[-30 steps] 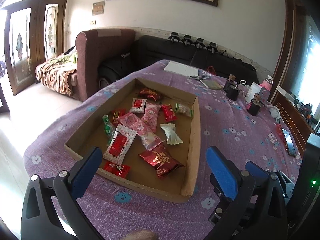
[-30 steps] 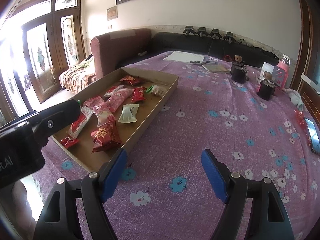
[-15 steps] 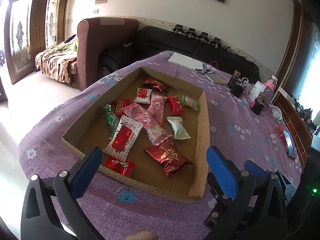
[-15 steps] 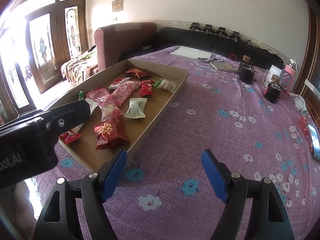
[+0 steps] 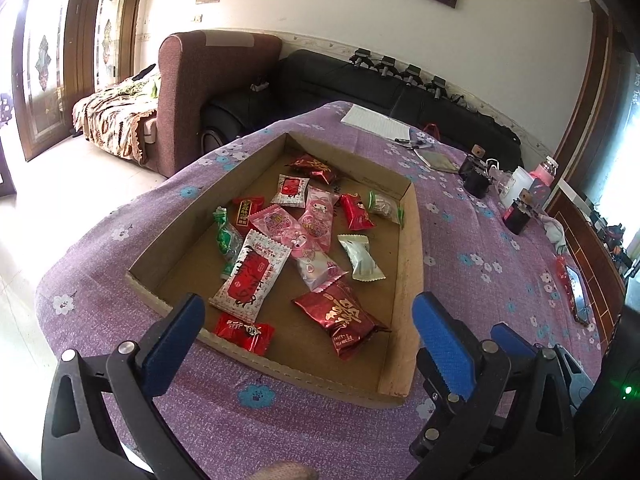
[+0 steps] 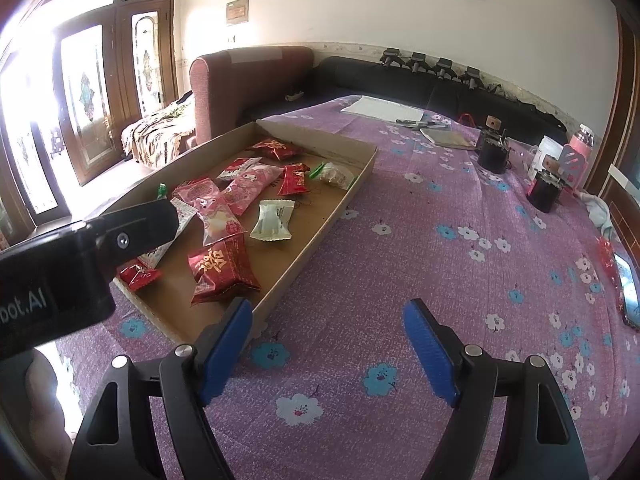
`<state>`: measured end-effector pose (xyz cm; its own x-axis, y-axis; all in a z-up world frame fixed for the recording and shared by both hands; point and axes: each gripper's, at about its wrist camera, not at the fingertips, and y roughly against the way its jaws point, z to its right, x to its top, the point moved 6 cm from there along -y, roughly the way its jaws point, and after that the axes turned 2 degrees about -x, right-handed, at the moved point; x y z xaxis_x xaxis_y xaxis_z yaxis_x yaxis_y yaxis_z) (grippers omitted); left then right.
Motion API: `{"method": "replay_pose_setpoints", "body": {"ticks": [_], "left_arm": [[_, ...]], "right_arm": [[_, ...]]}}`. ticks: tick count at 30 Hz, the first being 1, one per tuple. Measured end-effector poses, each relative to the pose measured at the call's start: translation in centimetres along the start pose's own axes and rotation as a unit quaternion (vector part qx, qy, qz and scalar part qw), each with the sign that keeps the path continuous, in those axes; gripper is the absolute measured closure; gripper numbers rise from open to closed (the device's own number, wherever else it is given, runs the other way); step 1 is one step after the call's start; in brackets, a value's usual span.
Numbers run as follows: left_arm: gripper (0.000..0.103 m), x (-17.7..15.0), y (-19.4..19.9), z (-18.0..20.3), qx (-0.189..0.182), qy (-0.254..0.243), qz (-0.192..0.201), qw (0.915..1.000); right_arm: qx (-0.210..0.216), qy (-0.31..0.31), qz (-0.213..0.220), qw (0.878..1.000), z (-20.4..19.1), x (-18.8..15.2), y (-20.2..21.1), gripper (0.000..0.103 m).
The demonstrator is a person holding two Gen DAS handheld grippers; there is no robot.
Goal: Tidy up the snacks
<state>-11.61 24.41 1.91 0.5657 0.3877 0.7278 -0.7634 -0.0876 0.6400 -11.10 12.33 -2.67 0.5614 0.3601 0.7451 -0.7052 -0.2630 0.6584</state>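
Both held wide apart and gripping nothing: left gripper (image 5: 308, 336) above the near edge of the cardboard tray (image 5: 408, 280), right gripper (image 6: 328, 344) over the purple tablecloth (image 6: 440, 260) just beside it. Snack packets (image 5: 304, 236) scattered inside the tray.

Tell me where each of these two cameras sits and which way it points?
Left wrist view: sits on the left gripper, looking forward and down into the cardboard tray of snacks; its open blue jaws and part of the right gripper show.
Right wrist view: sits on the right gripper, facing the purple flowered tablecloth beside the tray; its open jaws and the left gripper's black body show.
Shared: the tray, the big red packet, the sofa and the cups at the far end.
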Motion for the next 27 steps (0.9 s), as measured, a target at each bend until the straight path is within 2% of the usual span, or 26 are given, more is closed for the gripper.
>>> {"method": "replay_pose_setpoints", "body": {"ticks": [27], "left_arm": [[0.000,-0.33,0.85,0.74,0.005,-0.006,0.004,1.0000]], "right_arm": [[0.000,-0.005,0.007,1.000,0.56,-0.21,0.94,0.023]]}}
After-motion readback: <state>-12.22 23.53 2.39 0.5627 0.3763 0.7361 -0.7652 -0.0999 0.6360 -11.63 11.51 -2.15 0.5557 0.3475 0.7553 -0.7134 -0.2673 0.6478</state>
